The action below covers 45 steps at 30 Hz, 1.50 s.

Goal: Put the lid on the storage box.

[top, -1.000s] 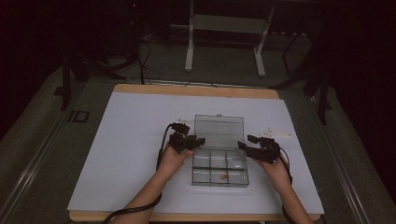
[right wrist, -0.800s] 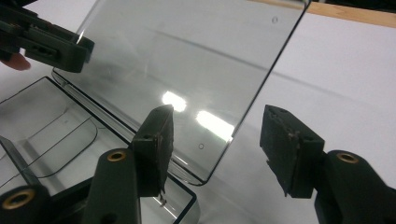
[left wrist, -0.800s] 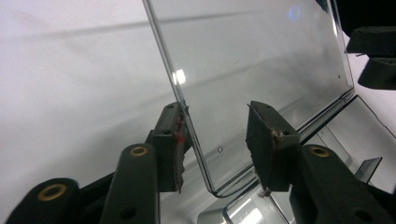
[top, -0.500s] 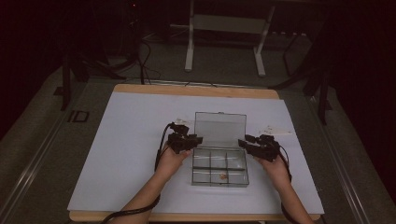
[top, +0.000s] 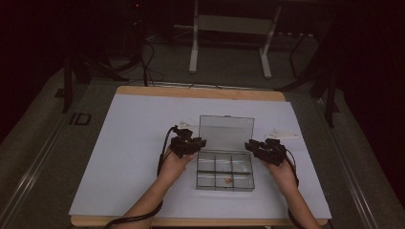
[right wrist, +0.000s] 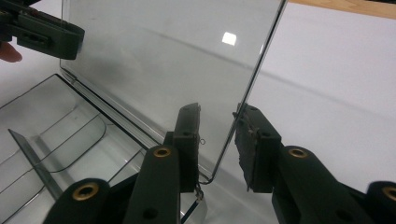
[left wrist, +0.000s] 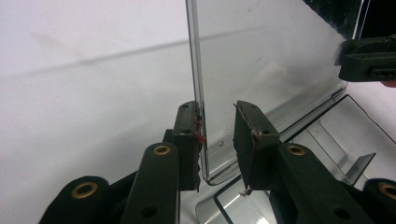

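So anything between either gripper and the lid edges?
Nothing visible. Each side edge of the lid already sits between jaws: left gripper, right gripper. Both have just been closing; gaps remain.

The compartment box (top: 224, 169) sits on the counter (top: 124, 157) near its front edge, a little right of the middle. Its lid (top: 226, 133) stands upright along the box's far side. The left gripper (top: 195, 143) is at the lid's left edge, the right gripper (top: 251, 146) at its right edge. A small item (top: 228, 180) lies in the front middle compartment.
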Each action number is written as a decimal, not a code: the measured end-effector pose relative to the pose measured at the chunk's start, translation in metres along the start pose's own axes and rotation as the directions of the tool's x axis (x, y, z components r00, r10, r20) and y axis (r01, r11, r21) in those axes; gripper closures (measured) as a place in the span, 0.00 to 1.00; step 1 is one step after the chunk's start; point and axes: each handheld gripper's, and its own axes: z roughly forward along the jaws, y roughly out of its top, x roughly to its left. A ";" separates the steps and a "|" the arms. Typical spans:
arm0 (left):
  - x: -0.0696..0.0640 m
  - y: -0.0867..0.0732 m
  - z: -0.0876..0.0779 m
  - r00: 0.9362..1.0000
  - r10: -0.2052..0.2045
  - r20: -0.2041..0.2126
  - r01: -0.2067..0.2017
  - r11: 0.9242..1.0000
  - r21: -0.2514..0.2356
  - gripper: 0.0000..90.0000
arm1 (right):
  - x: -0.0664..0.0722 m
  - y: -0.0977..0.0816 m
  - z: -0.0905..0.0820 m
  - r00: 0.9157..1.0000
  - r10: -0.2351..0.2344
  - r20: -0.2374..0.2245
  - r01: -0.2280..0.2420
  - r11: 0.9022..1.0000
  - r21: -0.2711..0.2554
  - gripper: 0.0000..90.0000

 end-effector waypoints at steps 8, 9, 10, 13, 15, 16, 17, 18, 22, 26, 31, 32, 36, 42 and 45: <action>0.002 -0.001 -0.004 0.999 0.006 0.033 -0.005 1.000 -0.015 0.80 | 0.002 0.003 -0.005 1.000 -0.021 -0.005 0.021 1.000 -0.011 0.79; 0.002 -0.001 -0.004 0.999 0.010 0.033 -0.009 1.000 -0.015 0.80 | 0.002 0.003 -0.005 1.000 -0.020 -0.006 0.020 1.000 -0.012 0.79; 0.002 0.000 -0.004 0.999 0.010 0.035 -0.009 1.000 -0.014 0.80 | 0.002 0.003 -0.006 1.000 -0.021 -0.007 0.021 1.000 -0.014 0.79; 0.002 0.001 -0.006 0.999 0.015 0.045 -0.015 1.000 -0.019 0.80 | 0.002 0.003 -0.006 1.000 -0.023 -0.006 0.023 1.000 -0.015 0.79; 0.002 0.001 -0.007 0.999 0.013 0.051 -0.012 1.000 -0.024 0.80 | 0.002 0.005 -0.009 1.000 -0.024 -0.011 0.023 0.999 -0.026 0.79; 0.002 0.002 -0.007 0.999 0.018 0.050 -0.017 1.000 -0.023 0.80 | 0.002 0.005 -0.010 1.000 -0.024 -0.013 0.024 0.999 -0.030 0.79; 0.001 0.002 -0.008 0.998 0.020 0.052 -0.019 1.000 -0.024 0.80 | 0.002 0.006 -0.010 1.000 -0.028 -0.012 0.028 0.999 -0.030 0.79; 0.001 0.003 -0.008 0.998 0.022 0.051 -0.021 1.000 -0.022 0.80 | 0.002 0.006 -0.011 0.999 -0.030 -0.012 0.029 0.999 -0.032 0.79; 0.001 0.003 -0.008 0.998 0.026 0.053 -0.025 0.999 -0.021 0.80 | 0.003 0.007 -0.012 0.999 -0.031 -0.010 0.030 0.999 -0.039 0.78; 0.001 0.002 -0.007 0.998 0.033 0.051 -0.032 0.999 -0.023 0.79 | 0.003 0.008 -0.014 1.000 -0.029 -0.012 0.028 0.998 -0.050 0.78; 0.000 0.001 -0.009 0.998 0.042 0.054 -0.041 0.999 -0.027 0.78 | 0.004 0.007 -0.015 0.999 -0.031 -0.017 0.030 0.998 -0.057 0.79; 0.000 0.001 -0.009 0.998 0.045 0.052 -0.043 0.999 -0.028 0.78 | 0.004 0.006 -0.016 0.999 -0.032 -0.017 0.031 0.998 -0.059 0.79; -0.002 0.000 -0.012 0.997 0.060 0.048 -0.059 0.998 -0.030 0.78 | 0.005 0.006 -0.017 0.999 -0.036 -0.020 0.035 0.997 -0.062 0.79; -0.005 -0.001 -0.022 0.996 0.080 0.043 -0.077 0.995 -0.070 0.79 | 0.008 0.004 -0.021 0.999 -0.047 -0.026 0.045 0.997 -0.067 0.83; -0.008 -0.001 -0.027 0.995 0.101 0.028 -0.099 0.992 -0.073 0.80 | 0.009 0.003 -0.023 0.998 -0.058 -0.029 0.056 0.996 -0.067 0.83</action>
